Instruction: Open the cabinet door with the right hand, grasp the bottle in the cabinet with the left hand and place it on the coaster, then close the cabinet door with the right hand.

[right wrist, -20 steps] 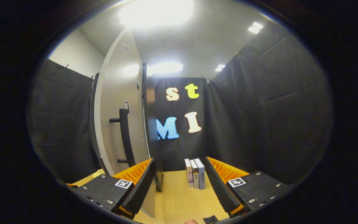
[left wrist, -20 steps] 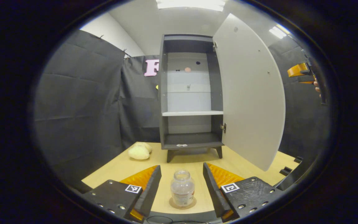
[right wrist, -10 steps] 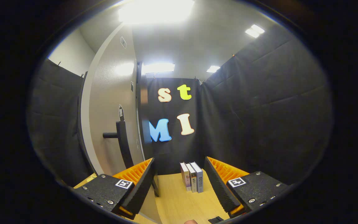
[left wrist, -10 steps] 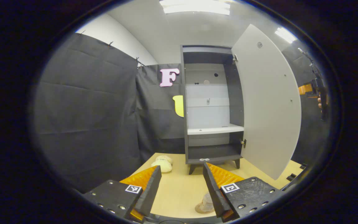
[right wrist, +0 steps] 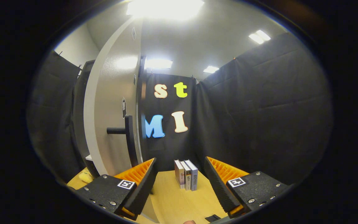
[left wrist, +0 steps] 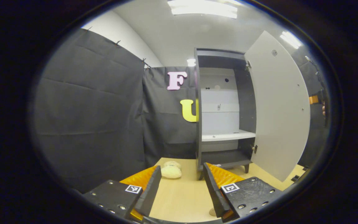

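Note:
The dark cabinet (left wrist: pixel 198 109) stands on the wooden table with its pale door (left wrist: pixel 278 105) swung wide open and its shelves bare. My left gripper (left wrist: pixel 181 169) is open low over the table, with nothing between its fingers. A sliver of the round coaster (left wrist: pixel 211 212) peeks out beside the right-hand finger (left wrist: pixel 216 186), which hides the bottle. My right gripper (right wrist: pixel 179 160) is open too, just right of the door's outer face (right wrist: pixel 113 102) and its black handle (right wrist: pixel 130 137), not touching it. In the left gripper view it shows past the door's edge (left wrist: pixel 314 99).
A pale plush toy (left wrist: pixel 171 171) lies on the table left of the cabinet's feet. Three books (right wrist: pixel 185 174) stand upright at the back of the table (right wrist: pixel 179 202). Black cloth walls close in the booth on all sides.
My left gripper has drawn back and swung left, so the bottle on its coaster slid out at the lower right. The right gripper shifted slightly beside the door handle.

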The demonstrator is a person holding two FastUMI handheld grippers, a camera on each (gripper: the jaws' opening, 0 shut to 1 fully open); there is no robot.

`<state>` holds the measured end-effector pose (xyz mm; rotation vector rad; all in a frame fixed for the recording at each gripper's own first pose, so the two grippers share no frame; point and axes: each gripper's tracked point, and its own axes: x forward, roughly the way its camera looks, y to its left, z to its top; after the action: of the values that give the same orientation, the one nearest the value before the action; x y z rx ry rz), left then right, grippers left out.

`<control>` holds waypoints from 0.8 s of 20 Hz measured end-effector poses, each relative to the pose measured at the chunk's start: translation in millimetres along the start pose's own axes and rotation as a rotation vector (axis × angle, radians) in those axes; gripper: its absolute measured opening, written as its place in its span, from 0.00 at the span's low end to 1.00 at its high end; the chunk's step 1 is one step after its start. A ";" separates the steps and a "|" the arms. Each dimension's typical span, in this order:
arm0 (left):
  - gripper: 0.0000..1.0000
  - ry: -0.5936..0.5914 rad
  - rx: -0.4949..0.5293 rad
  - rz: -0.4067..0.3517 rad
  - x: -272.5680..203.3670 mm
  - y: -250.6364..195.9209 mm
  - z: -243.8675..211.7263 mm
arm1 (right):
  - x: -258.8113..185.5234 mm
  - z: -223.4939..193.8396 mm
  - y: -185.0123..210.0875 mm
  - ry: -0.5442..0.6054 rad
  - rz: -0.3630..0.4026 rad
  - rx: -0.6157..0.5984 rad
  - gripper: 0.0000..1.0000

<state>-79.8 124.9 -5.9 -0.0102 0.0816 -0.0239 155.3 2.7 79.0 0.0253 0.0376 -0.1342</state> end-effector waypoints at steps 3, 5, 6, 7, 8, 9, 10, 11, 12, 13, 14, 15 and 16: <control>0.75 0.006 -0.010 -0.021 8.9 5.1 -6.7 | -5.0 -0.4 14.8 0.001 0.012 -0.007 0.93; 0.78 0.010 -0.019 -0.036 14.1 8.3 -9.3 | -9.2 -0.4 23.7 -0.001 0.013 -0.014 0.93; 0.80 0.012 -0.019 -0.042 16.3 11.3 -11.3 | -11.2 -0.4 28.4 -0.001 0.012 -0.016 0.93; 0.81 0.013 -0.018 -0.046 18.6 13.6 -13.0 | -12.1 -0.8 32.9 -0.001 0.010 -0.017 0.93; 0.83 0.012 -0.017 -0.051 20.2 18.0 -12.6 | -14.6 -0.8 36.7 -0.001 0.009 -0.017 0.93; 0.83 0.012 -0.017 -0.053 22.9 19.7 -13.9 | -15.3 -1.4 41.4 0.000 0.009 -0.016 0.93; 0.82 0.012 -0.020 -0.056 23.7 23.7 -13.6 | -17.1 -1.4 45.9 0.000 0.010 -0.016 0.93; 0.77 0.012 -0.024 -0.057 25.4 26.8 -15.6 | -17.8 -1.7 50.9 0.000 0.011 -0.016 0.93; 0.77 0.012 -0.030 -0.058 27.2 31.2 -15.9 | -19.3 -1.7 56.1 0.000 0.014 -0.018 0.93; 0.77 0.012 -0.035 -0.059 28.6 34.2 -16.6 | -20.8 -2.1 61.8 0.000 0.018 -0.020 0.93; 0.77 0.011 -0.037 -0.059 29.2 38.4 -16.5 | -22.4 -2.1 68.0 -0.001 0.023 -0.022 0.93; 0.77 0.009 -0.038 -0.059 30.0 43.1 -16.4 | -22.9 -2.4 74.4 -0.001 0.030 -0.023 0.93; 0.77 0.006 -0.038 -0.058 31.3 47.2 -15.7 | -24.0 -2.3 81.3 -0.001 0.038 -0.023 0.93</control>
<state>-48.8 171.1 -24.7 -0.0502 0.0880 -0.0801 142.3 86.5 79.5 0.0027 0.0376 -0.0955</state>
